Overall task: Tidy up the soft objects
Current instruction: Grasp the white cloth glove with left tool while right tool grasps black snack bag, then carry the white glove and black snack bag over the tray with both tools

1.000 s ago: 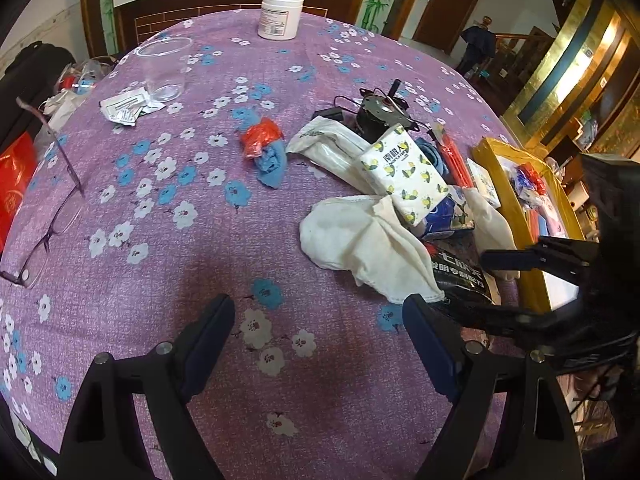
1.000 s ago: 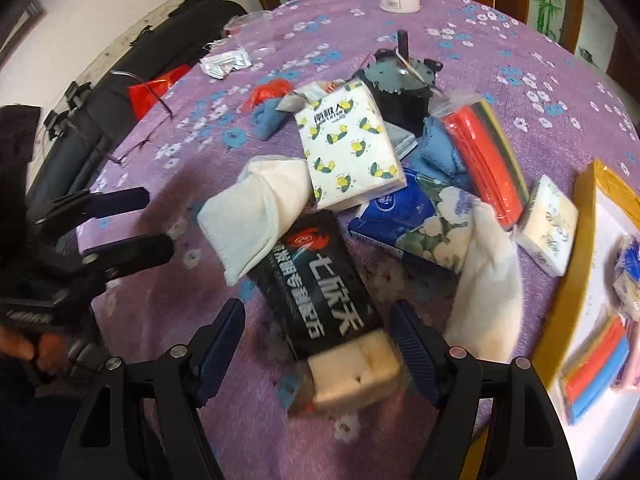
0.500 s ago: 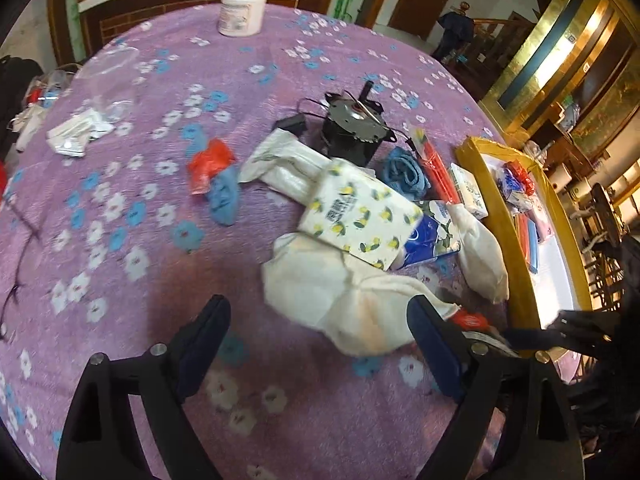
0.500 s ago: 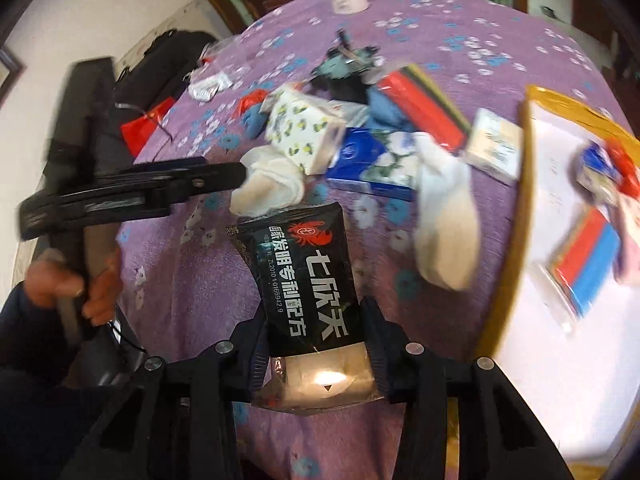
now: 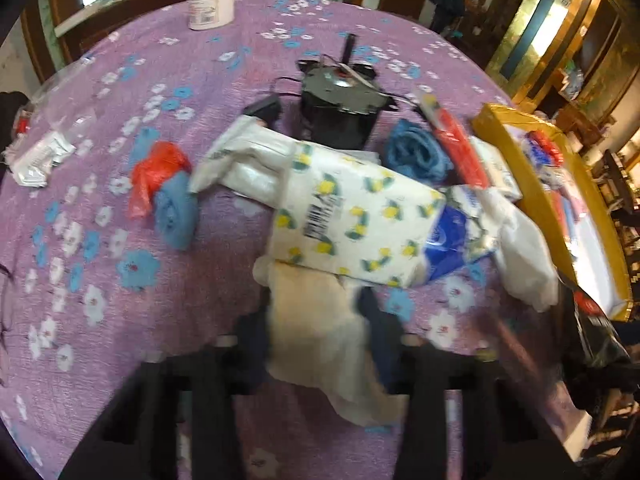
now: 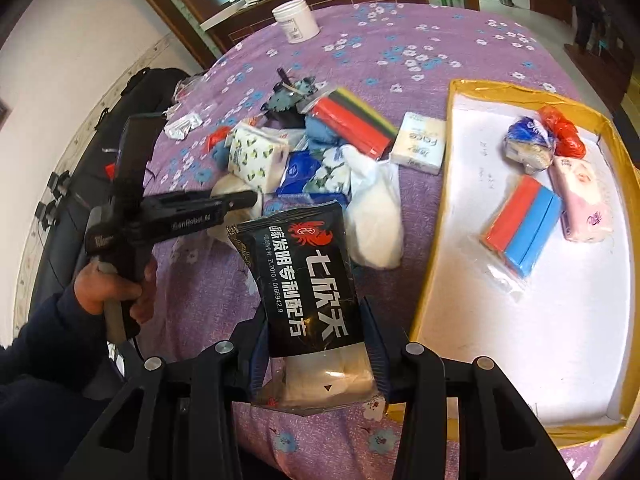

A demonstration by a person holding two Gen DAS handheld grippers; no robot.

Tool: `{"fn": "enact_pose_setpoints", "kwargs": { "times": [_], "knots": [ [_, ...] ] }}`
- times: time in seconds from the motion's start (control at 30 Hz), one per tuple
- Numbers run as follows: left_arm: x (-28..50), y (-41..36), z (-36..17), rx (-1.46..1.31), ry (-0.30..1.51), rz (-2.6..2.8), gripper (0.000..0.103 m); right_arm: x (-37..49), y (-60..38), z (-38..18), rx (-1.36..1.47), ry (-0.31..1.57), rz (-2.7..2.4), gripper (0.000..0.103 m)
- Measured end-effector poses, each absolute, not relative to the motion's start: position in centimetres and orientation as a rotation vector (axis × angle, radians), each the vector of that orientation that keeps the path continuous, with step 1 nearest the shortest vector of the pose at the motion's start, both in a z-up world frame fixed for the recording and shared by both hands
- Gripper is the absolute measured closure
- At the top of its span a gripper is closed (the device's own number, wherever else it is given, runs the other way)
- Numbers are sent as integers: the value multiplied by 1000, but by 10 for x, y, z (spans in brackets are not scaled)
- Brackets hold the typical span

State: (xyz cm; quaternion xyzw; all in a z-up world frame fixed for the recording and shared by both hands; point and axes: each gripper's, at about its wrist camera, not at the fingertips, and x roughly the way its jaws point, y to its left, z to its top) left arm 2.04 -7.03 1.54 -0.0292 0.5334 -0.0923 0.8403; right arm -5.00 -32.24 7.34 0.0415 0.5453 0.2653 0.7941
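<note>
My right claw squeezes the black packet, held up beside the gold box. My left claw has just been closing and pinches the cream cloth on the purple table, near the lemon tissue pack.

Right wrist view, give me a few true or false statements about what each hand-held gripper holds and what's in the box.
1. The right hand-held gripper grips a black packet. True.
2. The left hand-held gripper has a cream cloth between its fingers. True.
3. The gold-rimmed box holds nothing. False: a red and blue pack and a pink tissue pack lie in it.
4. The white jar lies in the box. False: it stands on the purple tablecloth.
</note>
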Motion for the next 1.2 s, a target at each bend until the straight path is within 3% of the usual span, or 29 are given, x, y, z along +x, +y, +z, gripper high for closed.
{"fn": "enact_pose_setpoints", "kwargs": {
  "times": [0.1, 0.47, 0.8, 1.2],
  "knots": [
    [14, -73, 18, -60, 1116, -191, 79, -49, -323, 76, 95, 1163, 578, 57],
    [-23, -77, 53, -134, 1036, -235, 79, -25, -300, 81, 98, 1161, 714, 57],
    [-30, -87, 116, -124, 936, -177, 79, -7, -311, 122, 172, 1013, 812, 57],
    [-25, -188, 150, -41, 926, -343, 79, -14, -414, 116, 342, 981, 692, 57]
  ]
}}
